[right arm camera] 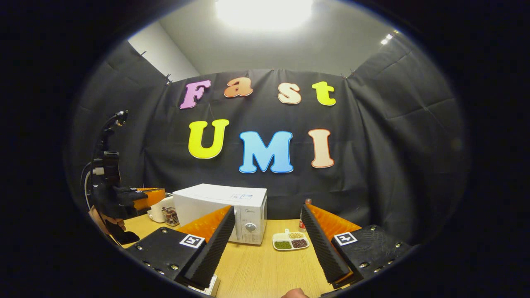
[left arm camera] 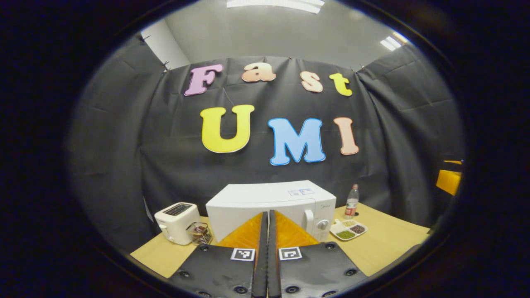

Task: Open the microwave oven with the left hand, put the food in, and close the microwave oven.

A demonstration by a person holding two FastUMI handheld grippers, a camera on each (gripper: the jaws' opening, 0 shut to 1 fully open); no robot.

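My left tongs [left arm camera: 266,219] are pressed together on nothing and my right tongs [right arm camera: 267,231] gape wide, so, facing the shut microwave [left arm camera: 271,207] mid-table [left arm camera: 385,244] beside the food tray [left arm camera: 348,229], I should open the left pair and hook its handle [left arm camera: 308,221].

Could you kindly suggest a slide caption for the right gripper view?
Open right tongs face the closed microwave and the food tray on the table.

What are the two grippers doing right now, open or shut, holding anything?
Left gripper: shut, fingers together, holding nothing, pointed at the microwave.
Right gripper: open, holding nothing, above the table.
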